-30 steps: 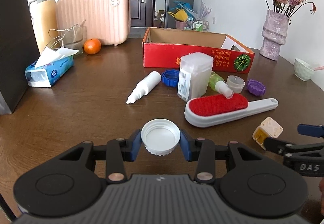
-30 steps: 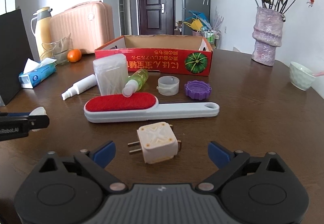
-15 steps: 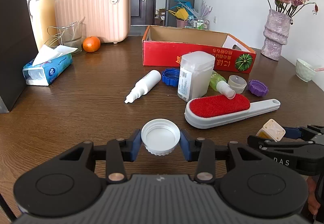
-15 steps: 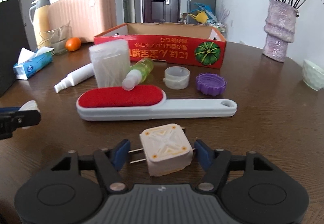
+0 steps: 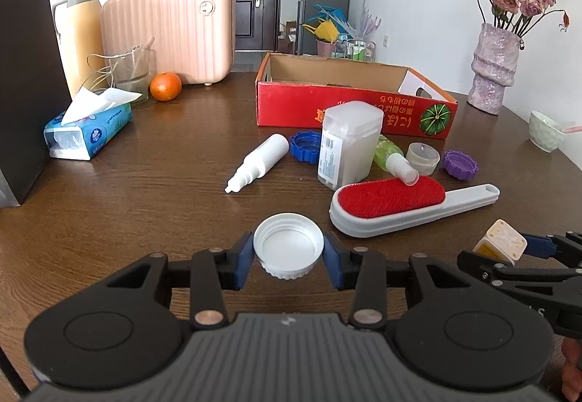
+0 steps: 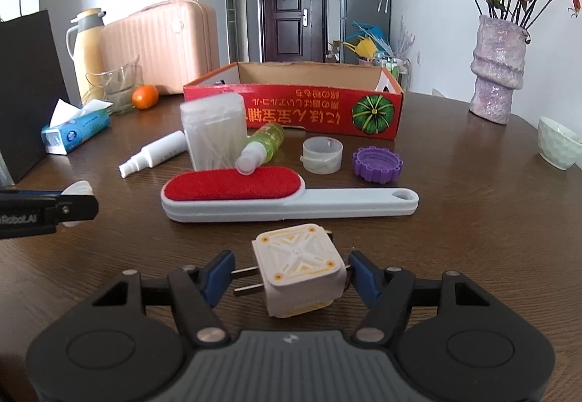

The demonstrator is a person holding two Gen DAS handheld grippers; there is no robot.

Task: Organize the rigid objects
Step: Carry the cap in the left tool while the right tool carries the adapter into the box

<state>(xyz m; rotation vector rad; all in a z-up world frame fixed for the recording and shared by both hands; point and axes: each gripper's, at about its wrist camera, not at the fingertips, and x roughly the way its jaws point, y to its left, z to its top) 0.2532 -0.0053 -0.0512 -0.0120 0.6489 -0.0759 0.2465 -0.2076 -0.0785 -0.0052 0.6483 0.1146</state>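
Left gripper (image 5: 288,254) clamping light rigid white plastic cap (image 5: 288,245) at rim; right gripper (image 6: 287,274) pinching cream cube plug adapter (image 6: 301,269) prongs-to-back, slip-prone.

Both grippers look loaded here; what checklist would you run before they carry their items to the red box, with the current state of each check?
1. White cap seated between left gripper pads: ok.
2. Plug adapter held by right gripper: not ok, one pad bears on the prongs.
3. Adapter lifted off table: cannot tell.
4. Red box open on top: ok.
5. Path: not ok, lint brush and clear container lie in between.
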